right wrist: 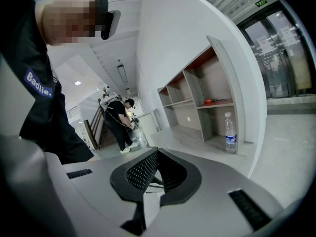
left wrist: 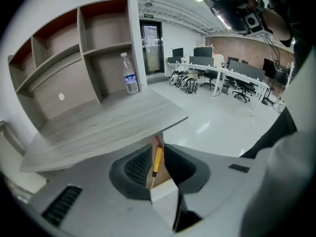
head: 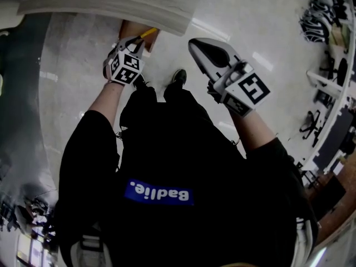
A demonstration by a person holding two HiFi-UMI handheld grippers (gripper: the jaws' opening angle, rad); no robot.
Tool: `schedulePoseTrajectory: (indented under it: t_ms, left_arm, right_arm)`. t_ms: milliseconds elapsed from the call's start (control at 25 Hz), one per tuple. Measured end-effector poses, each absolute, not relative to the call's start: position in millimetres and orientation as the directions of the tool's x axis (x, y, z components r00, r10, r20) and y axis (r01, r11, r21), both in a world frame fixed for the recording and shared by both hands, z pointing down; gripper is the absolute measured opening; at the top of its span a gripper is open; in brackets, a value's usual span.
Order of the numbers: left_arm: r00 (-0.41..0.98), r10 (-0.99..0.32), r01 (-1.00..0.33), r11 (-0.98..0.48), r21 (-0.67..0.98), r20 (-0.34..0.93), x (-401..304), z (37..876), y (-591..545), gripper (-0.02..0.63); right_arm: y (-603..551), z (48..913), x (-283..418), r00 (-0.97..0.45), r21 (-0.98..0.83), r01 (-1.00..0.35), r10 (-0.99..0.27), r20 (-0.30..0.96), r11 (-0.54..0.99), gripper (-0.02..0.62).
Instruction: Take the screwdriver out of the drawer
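Note:
The yellow-handled screwdriver point(head: 146, 33) lies in an open drawer point(head: 129, 29) with a brown inside, just under the grey desk's point(head: 111, 1) front edge. My left gripper point(head: 135, 42) points down into that drawer. In the left gripper view its jaws point(left wrist: 157, 149) stand apart, and the screwdriver point(left wrist: 156, 161) shows in the gap, lying on the drawer's wood point(left wrist: 162, 176) with neither pad pressing on it. My right gripper point(head: 194, 44) hangs over the floor to the right of the drawer, its jaws point(right wrist: 157, 152) shut with nothing in them.
A water bottle point(left wrist: 130, 74) stands on the desk top point(left wrist: 98, 127) beside a shelf unit point(left wrist: 74, 53). Office desks and chairs point(left wrist: 222, 78) fill the far room. Another person point(right wrist: 121, 122) stands in the background. My own feet point(head: 178, 78) are on the glossy floor below the drawer.

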State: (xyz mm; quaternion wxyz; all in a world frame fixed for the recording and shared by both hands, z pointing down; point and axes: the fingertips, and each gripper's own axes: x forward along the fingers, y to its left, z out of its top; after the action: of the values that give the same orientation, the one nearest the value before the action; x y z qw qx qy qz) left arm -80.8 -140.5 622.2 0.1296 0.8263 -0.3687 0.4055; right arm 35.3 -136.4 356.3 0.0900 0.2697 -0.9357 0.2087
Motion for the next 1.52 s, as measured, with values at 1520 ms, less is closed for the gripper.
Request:
schedulePoseTrajectory:
  t_ms: [1520]
  left_arm:
    - [0.231,-0.308,-0.647,-0.757,-0.091,0.923,-98.0,786.0,-154.0,0.121]
  right_arm:
    - [-127.7,416.4,89.5,-0.735,-0.362,-0.674,-0.536,0.415,0.644,0.031]
